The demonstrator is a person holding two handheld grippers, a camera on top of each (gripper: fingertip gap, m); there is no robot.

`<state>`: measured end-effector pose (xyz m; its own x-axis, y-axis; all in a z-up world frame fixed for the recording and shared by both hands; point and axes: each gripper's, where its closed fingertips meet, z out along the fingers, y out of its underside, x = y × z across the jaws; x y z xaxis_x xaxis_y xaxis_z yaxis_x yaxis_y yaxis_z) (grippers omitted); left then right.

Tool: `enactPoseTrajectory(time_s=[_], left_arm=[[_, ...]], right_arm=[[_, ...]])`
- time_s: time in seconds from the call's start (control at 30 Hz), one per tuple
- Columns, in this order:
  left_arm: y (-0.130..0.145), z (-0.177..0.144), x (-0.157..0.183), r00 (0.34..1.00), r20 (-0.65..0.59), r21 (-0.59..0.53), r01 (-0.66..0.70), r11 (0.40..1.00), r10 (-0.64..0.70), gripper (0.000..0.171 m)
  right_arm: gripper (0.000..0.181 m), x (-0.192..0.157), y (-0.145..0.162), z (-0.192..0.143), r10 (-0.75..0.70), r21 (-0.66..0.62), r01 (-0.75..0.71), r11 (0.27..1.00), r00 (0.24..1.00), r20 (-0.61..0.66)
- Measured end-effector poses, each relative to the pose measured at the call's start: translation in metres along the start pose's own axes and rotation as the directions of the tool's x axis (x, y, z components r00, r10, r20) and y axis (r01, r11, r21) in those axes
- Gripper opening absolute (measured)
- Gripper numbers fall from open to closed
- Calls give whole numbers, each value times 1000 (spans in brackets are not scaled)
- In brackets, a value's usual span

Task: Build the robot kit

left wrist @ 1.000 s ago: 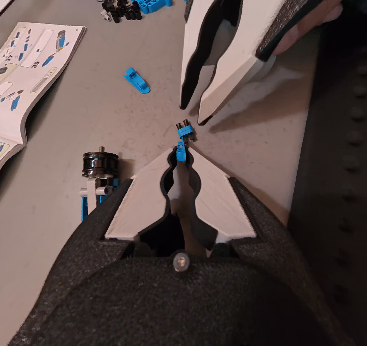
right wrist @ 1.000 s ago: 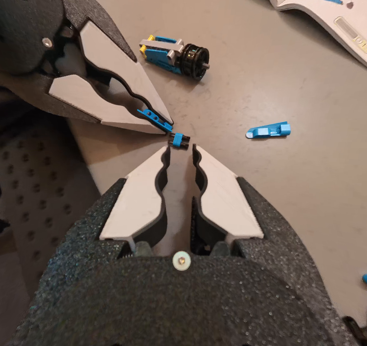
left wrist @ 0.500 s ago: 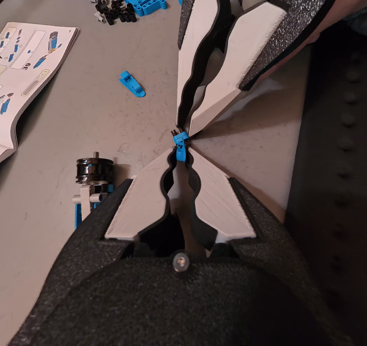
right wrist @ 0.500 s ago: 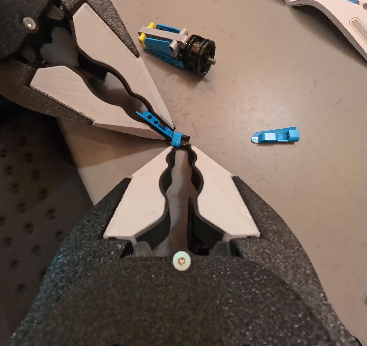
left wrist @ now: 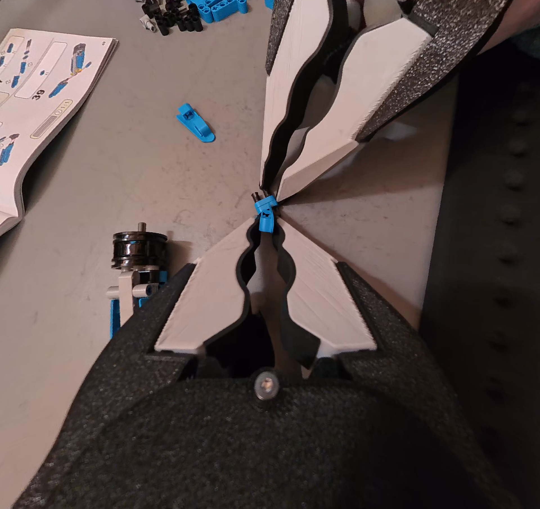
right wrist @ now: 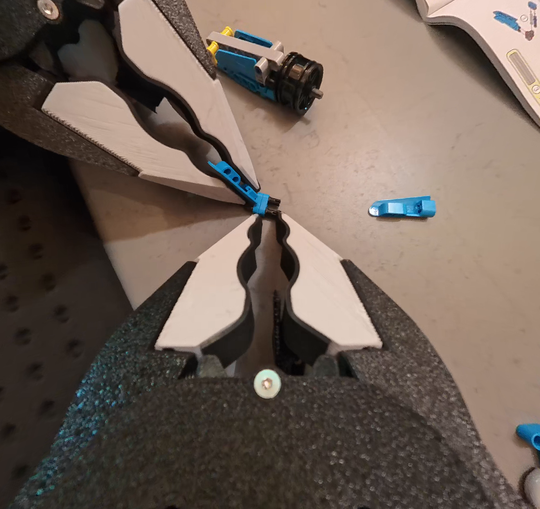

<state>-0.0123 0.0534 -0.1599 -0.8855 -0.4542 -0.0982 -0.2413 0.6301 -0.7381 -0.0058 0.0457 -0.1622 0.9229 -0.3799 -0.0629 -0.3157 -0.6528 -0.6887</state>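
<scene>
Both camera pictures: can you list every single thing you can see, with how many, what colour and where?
Thin beam: one, blue, clamped in the left gripper's tips.
Small connector with black pins: one, blue, joined to the beam's end, at the right gripper's tips.
Curved panel piece: one, blue, loose on the table.
Wheel assembly: one, black wheel on blue and grey parts, lying on the table.
Parts pile: many, blue, black, grey, far edge.
Instruction booklet: one, white, open.
Table: one, grey.
Left gripper: white fingers, black body.
Right gripper: same colours.
</scene>
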Motion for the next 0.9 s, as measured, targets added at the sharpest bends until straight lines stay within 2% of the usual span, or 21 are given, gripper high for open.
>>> enactPoseTrajectory(time_s=[0.17, 0.27, 0.33, 0.4, 0.47, 0.53, 0.67, 0.77, 0.9], left_arm=[[0, 0, 0, 1000, -3, 1, 2, 1000, -2, 5], [0, 0, 1, 999, -34, 0, 20, 1000, -20, 6], [1, -1, 4, 999, -50, 4, -6, 1000, 6, 6], [2, -3, 7, 998, -63, 6, -24, 1000, 24, 7], [3, -4, 7, 997, -69, 7, -32, 999, 32, 7], [5, -6, 6, 997, -63, 7, -36, 999, 36, 7], [6, -11, 9, 995, -52, 24, -82, 996, 83, 7], [-1, -18, 12, 993, -52, 92, -98, 991, 103, 7], [-18, -41, 8, 997, -50, 253, -49, 966, 64, 7]], right_arm=[[9, 0, 0, 0, 15, 12, -16, 1000, 1000, 15], [14, 0, -1, -2, -29, 19, 27, 999, 994, 104], [30, -5, -1, -10, -195, 20, 195, 981, 962, 192], [30, -4, -1, -15, -402, 51, 402, 914, 884, 238], [27, 0, -4, -15, -526, 72, 528, 846, 805, 274], [21, 4, -5, -15, -530, 60, 546, 835, 772, 350], [25, 4, -16, -6, -554, 114, 565, 817, 713, 430], [23, 0, -3, 4, -529, 50, 586, 809, 688, 497], [20, -5, -2, 3, -461, 65, 499, 864, 733, 501]])
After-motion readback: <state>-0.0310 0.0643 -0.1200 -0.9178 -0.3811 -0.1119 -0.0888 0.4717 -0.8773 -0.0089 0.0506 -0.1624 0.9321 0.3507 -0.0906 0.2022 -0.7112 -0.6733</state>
